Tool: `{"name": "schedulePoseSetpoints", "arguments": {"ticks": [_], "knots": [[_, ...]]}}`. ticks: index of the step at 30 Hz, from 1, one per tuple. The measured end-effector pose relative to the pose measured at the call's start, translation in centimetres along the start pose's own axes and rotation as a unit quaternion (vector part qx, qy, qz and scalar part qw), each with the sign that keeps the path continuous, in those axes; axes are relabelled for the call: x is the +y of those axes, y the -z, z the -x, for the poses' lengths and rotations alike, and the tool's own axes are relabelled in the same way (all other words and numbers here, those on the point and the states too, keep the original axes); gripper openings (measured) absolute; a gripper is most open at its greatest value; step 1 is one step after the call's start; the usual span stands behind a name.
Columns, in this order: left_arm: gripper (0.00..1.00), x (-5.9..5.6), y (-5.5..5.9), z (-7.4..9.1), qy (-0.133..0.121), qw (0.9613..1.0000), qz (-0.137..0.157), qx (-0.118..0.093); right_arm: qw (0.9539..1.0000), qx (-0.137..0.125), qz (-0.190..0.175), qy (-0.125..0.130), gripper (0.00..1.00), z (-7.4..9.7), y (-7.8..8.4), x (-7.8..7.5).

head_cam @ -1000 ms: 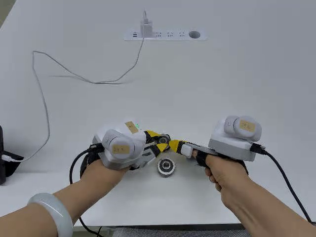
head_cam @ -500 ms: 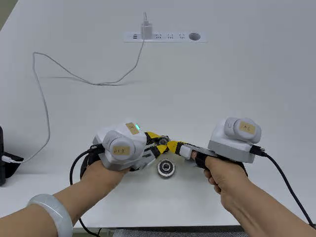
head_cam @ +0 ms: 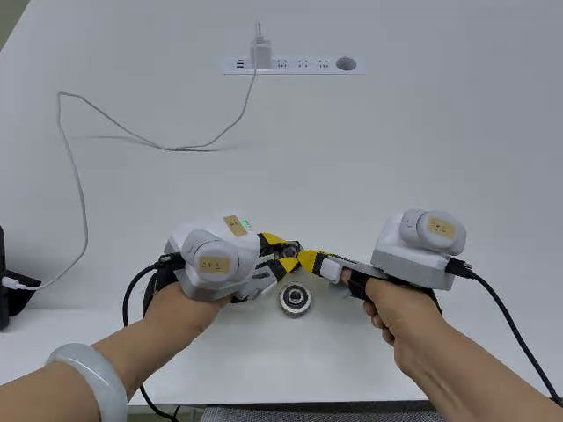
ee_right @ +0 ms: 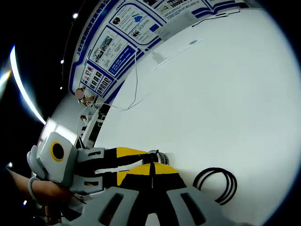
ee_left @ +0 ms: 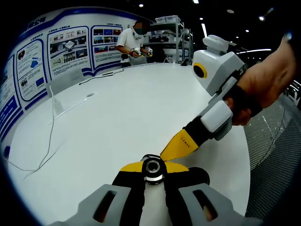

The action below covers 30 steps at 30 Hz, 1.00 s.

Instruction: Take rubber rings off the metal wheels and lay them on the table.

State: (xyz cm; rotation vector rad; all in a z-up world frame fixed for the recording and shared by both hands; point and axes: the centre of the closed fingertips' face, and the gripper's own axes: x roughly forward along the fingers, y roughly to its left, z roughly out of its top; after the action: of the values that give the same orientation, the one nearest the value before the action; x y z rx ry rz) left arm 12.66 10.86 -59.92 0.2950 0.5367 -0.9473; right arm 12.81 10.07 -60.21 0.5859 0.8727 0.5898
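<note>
My left gripper is shut on a small metal wheel, held just above the table. In the head view this gripper is at the lower centre. My right gripper comes in from the right, its yellow tips closed and touching the wheel's rim. In the right gripper view its jaws pinch a thin black rubber ring at that wheel. A second metal wheel with a dark rim lies on the table just below both grippers. Loose black rubber rings lie flat on the table.
A white power strip with a plugged charger sits at the far edge, and its white cable runs down the left side. A black device stands at the left edge. The table front edge is close to my arms.
Both grippers stay joined at the wheel and have shifted only slightly. The wheel on the table has not moved.
</note>
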Motion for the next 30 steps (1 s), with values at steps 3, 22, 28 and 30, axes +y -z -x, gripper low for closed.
{"name": "schedulePoseSetpoints", "arguments": {"ticks": [3, 22, 28, 30], "knots": [[0.17, 0.0, -0.1, 0.2, -0.003, 1.0, -0.002, -0.002, 1.0, -0.001, -0.001, 0.0, 0.01, 0.0, 0.0, 0.0], [0.12, 0.4, 0.1, 0.4, -0.007, 1.0, -0.001, 0.002, 1.0, -0.001, -0.006, -0.003, 0.01, -0.1, 0.0, 0.2], [0.12, 0.2, 0.3, 0.3, 0.0, 0.9999, -0.004, 0.012, 1.0, -0.002, -0.007, -0.003, 0.01, -0.1, 0.0, 0.1], [0.12, 0.2, 0.3, 0.3, 0.001, 0.9999, -0.006, 0.011, 1.0, -0.002, -0.009, -0.004, 0.01, -0.1, 0.0, 0.1]]}}
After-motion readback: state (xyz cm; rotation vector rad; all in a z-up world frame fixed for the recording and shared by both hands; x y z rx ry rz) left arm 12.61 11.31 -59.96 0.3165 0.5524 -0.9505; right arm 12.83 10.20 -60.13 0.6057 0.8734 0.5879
